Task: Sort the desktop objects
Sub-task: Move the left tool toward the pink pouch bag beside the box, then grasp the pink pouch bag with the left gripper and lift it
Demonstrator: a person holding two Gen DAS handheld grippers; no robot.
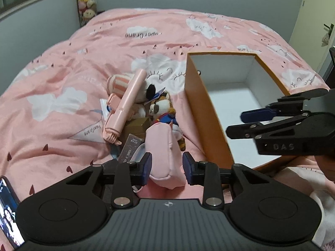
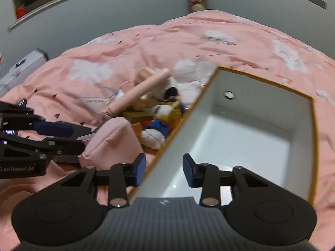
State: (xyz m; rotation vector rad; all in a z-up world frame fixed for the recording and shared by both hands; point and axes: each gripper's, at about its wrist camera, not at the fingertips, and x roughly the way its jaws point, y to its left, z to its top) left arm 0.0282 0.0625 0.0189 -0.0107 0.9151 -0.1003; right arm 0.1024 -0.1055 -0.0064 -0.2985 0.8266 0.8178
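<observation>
- Left gripper (image 1: 166, 165): black arms, blue pads, half spread around a pink pouch (image 1: 161, 146). Left pad against the soft side of the pouch, right pad just beside the other side; cannot tell whether truly pinching or only framing it.
- Pink pouch: smooth leather-like skin, rounded corners, standing upright and a little tilted at the near end of the heap, just left of the box.
- Right gripper (image 2: 164, 170): pads apart, nothing between them, hovering over the near left wall of the box.
- Box (image 1: 201, 104): stiff card, orange outside, white and bare inside, rectangular, open at the top, with a small round hole in the far wall.
- Heap left of the box: long pink plastic stick (image 1: 125, 102) lying slanted on top, striped plush (image 1: 119, 83) behind it, tiger plush toy (image 1: 163, 108) leaning near the orange wall, small brown carton (image 1: 137, 125) and a silver flat pack (image 1: 129, 146) lower down.
- Below everything, a pink bedcover (image 1: 62, 62), soft and wrinkled, printed with white clouds and small dark hearts.
- In the way: the pink stick and the tiger plush toy close behind the pouch; the tall orange wall between the heap and the inside of the box.
- Phone (image 1: 8, 209) with lit screen at the near left edge.
- Open room: wide free cover to the left and far side of the heap, and behind the box.
</observation>
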